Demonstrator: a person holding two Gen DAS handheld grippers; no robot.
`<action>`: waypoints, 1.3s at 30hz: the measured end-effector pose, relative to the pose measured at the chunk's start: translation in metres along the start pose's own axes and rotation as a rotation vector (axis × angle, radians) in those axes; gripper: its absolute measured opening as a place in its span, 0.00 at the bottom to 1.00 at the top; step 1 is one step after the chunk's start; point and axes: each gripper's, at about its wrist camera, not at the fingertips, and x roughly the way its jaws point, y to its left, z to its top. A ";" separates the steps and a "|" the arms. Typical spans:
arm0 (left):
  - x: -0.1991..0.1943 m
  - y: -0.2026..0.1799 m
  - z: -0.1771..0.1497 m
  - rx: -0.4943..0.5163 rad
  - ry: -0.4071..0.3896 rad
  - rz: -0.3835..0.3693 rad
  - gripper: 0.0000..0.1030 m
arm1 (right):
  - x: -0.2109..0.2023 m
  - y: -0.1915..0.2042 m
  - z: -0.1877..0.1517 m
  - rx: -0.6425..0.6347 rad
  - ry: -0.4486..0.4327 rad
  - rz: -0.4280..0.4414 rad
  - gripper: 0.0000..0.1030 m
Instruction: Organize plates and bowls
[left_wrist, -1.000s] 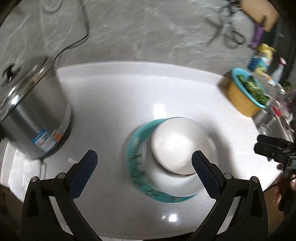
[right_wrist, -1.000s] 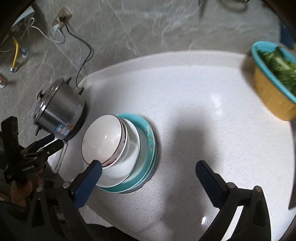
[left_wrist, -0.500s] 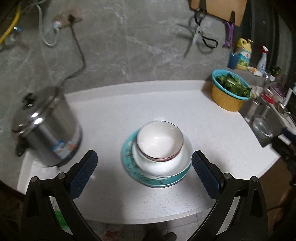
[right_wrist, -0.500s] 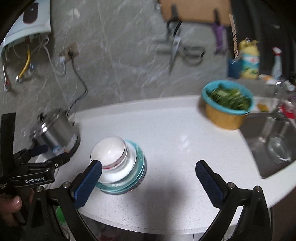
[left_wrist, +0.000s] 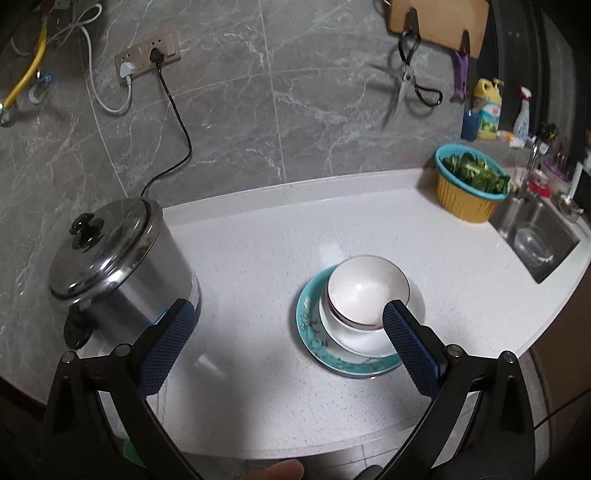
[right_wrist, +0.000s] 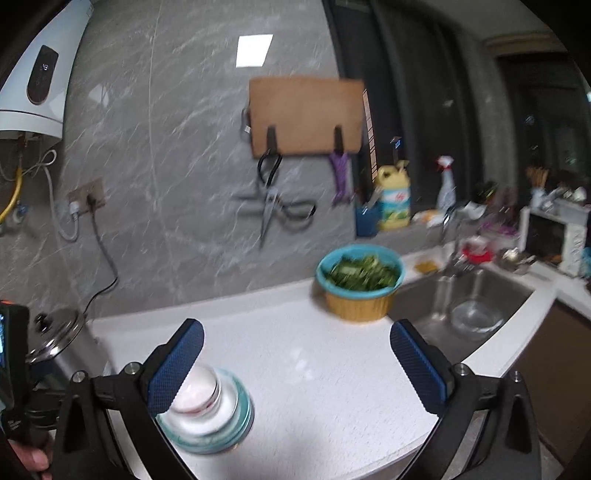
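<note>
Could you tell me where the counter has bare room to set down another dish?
The widest bare stretch of counter lies between the stacked bowls and plates and the basket of greens. A narrower strip lies between the stack and the steel pot. The far right is crowded: sink, bottles.

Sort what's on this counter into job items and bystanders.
Job items: small white bowl, wider white bowl under it, teal plate at the bottom.

Bystanders: steel pot, basket of greens, scissors, cutting board, sink.
</note>
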 end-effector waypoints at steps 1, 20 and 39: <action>0.002 0.007 0.003 0.001 -0.002 -0.012 1.00 | 0.000 0.005 0.001 0.005 -0.003 -0.011 1.00; 0.036 0.035 0.024 0.090 0.018 -0.120 1.00 | 0.018 0.090 -0.024 0.007 0.180 0.063 1.00; 0.030 -0.005 0.003 0.097 0.078 -0.166 1.00 | 0.038 0.092 -0.058 0.069 0.445 -0.048 1.00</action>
